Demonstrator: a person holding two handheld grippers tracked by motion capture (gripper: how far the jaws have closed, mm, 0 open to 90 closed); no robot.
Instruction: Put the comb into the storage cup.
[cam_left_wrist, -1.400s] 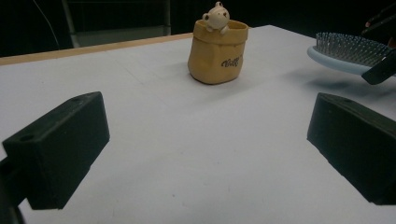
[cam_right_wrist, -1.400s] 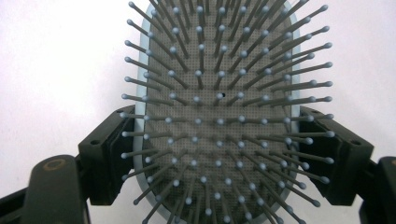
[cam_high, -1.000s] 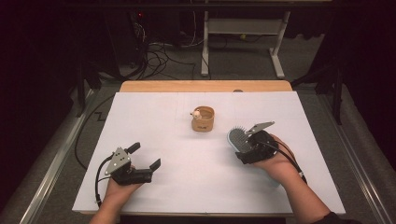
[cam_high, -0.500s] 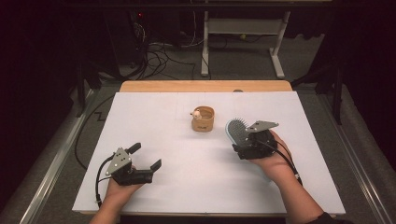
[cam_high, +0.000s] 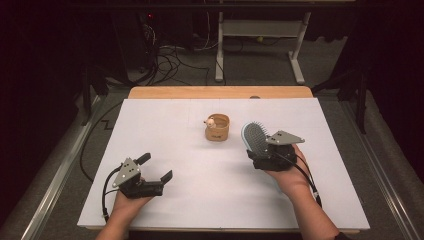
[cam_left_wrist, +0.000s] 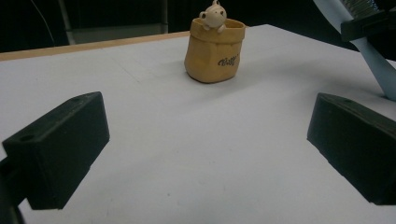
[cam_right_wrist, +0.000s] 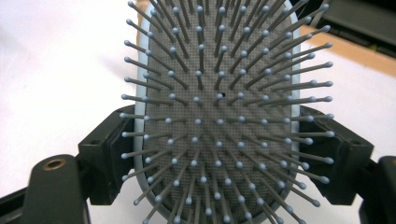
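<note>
Now, by label, with the tan pot as the landmark:

Landmark: a tan, sack-shaped pot (cam_high: 217, 129) with a small pale bear figure at its rim stands upright on the white bench (cam_high: 165, 125), near the middle of the far half.

Hairbrush: a pale blue paddle hairbrush (cam_high: 255, 138) with a grey bristle pad is just to the right of the pot and slightly nearer the person, apart from it. It is tilted up off the bench, head toward the far side, with the bristles facing the right gripper's camera.

Right gripper: the right gripper (cam_high: 268, 156) sits to the right of the pot and nearer the person, held in a hand that comes in from the bottom of the high view. Its jaws are pinching the hairbrush; in the right gripper view (cam_right_wrist: 219, 154) each black jaw presses against one long edge of the brush head.

Handle: in the left gripper view the pale blue handle slants down to the bench at the right edge, right of the pot.

Left gripper: the left gripper (cam_high: 155, 167) rests well to the left of the pot and nearer the person. Its jaws are spread wide with nothing but bare bench between them; in the left gripper view (cam_left_wrist: 205, 144) the pot stands beyond that gap.

Cable: a black cable loops from each gripper back toward the person.
</note>
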